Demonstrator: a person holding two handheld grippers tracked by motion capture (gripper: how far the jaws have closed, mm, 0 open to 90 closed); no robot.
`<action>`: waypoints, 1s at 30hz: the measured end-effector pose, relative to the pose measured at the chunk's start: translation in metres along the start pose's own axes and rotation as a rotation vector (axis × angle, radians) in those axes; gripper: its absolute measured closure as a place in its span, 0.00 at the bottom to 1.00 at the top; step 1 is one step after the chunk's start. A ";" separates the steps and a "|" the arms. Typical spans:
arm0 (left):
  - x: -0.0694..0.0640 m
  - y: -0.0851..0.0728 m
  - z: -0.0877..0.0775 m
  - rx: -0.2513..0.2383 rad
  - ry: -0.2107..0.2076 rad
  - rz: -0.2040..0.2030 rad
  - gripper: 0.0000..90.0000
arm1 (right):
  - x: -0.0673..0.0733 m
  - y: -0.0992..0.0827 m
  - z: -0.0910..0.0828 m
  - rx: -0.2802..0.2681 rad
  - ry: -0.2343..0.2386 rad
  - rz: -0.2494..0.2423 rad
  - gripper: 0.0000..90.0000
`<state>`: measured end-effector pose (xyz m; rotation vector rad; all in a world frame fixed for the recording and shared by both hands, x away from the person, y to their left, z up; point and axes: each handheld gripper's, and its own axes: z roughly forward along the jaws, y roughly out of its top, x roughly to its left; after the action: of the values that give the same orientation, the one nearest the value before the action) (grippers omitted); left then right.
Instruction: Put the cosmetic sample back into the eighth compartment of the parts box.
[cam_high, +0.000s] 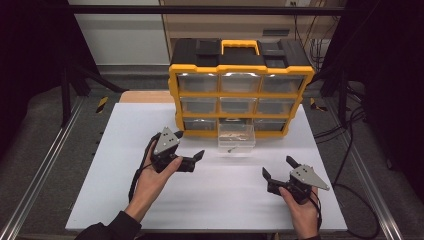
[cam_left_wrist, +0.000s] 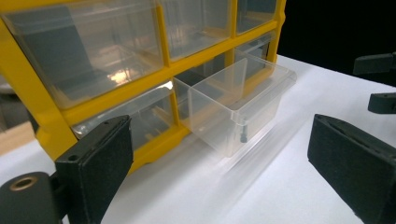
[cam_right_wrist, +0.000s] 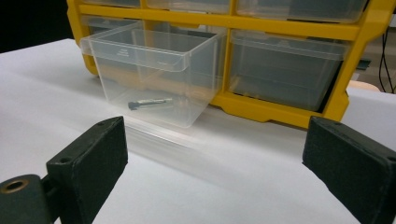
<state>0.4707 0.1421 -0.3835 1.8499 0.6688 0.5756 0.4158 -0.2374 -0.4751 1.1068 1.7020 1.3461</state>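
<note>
Two forearms in dark sleeves enter from the bottom of the high view, each hand gripping a black tool. At the left, the left tongs (cam_high: 196, 158) lie low over the white desk (cam_high: 125, 190), tips aimed rightward at a clear plastic drawer (cam_high: 236, 139). Their jaws stand wide apart with nothing between them; in the left gripper view the two black pads frame bare desk, with the drawer ahead. At the right, the right tongs (cam_high: 278, 167) sit near the front right part of the desk, tips pointing up and left toward the same drawer. Their jaws are also spread wide and hold nothing; the right gripper view looks between them at the drawer.

That drawer is the middle one of the bottom row of a yellow and black organizer cabinet (cam_high: 241, 62), which stands at the far side of the desk. It is pulled well out of its slot, its front end resting forward on the desk while its rear stays in the cabinet. Inside it lies a small dark screw (cam_right_wrist: 148, 102), on its side on the drawer floor near the front wall. Both tongs are apart from the drawer, the left nearer than the right. The cabinet has three rows of three clear drawers and a yellow carry handle (cam_high: 240, 46) on top. The other drawers are pushed in.
</note>
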 end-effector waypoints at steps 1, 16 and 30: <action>0.000 0.000 -0.001 -0.003 -0.003 0.003 0.08 | 0.000 0.000 0.000 0.001 -0.003 0.000 0.08; 0.016 -0.017 -0.020 -0.031 0.021 -0.015 0.07 | 0.006 -0.001 0.005 0.054 0.008 -0.017 0.07; 0.034 -0.042 -0.035 -0.033 0.110 0.026 0.06 | 0.008 -0.001 0.006 0.090 0.008 -0.033 0.08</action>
<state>0.4644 0.2012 -0.4084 1.8085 0.7040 0.7056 0.4173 -0.2281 -0.4776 1.1193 1.7940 1.2660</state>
